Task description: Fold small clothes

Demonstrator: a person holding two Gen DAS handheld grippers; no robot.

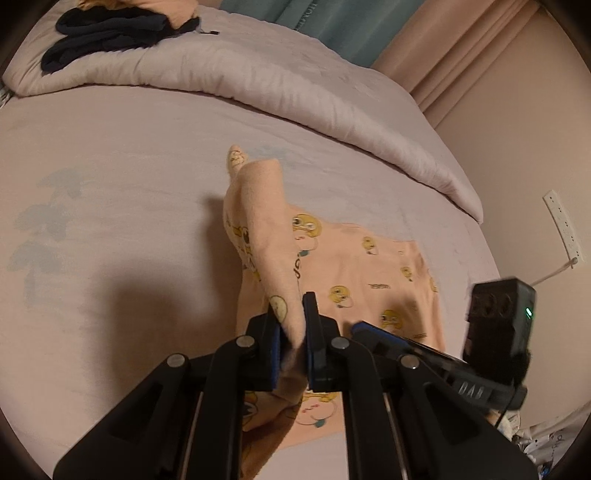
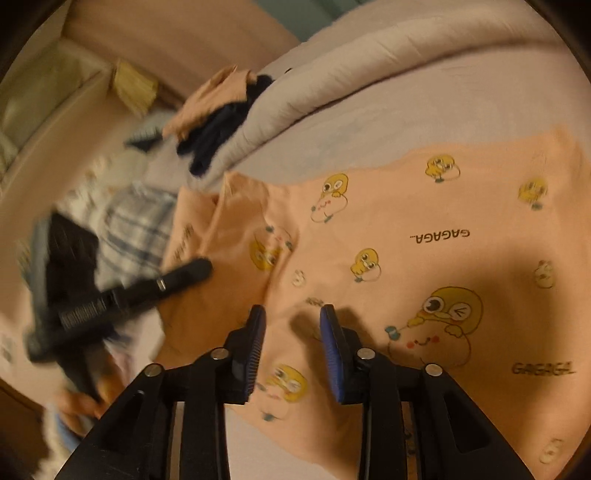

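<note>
Peach shirt (image 1: pixel 369 273) is lying flat on the pale pink bedsheet (image 1: pixel 110 221), soft knit printed with yellow cartoon chicks and "GAGAGA" text. In the left wrist view its long axis is running from near the camera up toward the rolled duvet (image 1: pixel 258 81). One sleeve is standing up as a tapered fold, tip pointing away from the camera.

Left gripper (image 1: pixel 295 332) is pinching that sleeve fabric, jaws nearly closed on it, lifting it off the sheet.

Right gripper (image 2: pixel 291 332) is hovering over the shirt body, jaws partway apart, blue ribbed pads showing, nothing between them.

Dark navy clothes (image 1: pixel 110 33) are sitting piled on the quilted duvet, well apart from the shirt.
</note>
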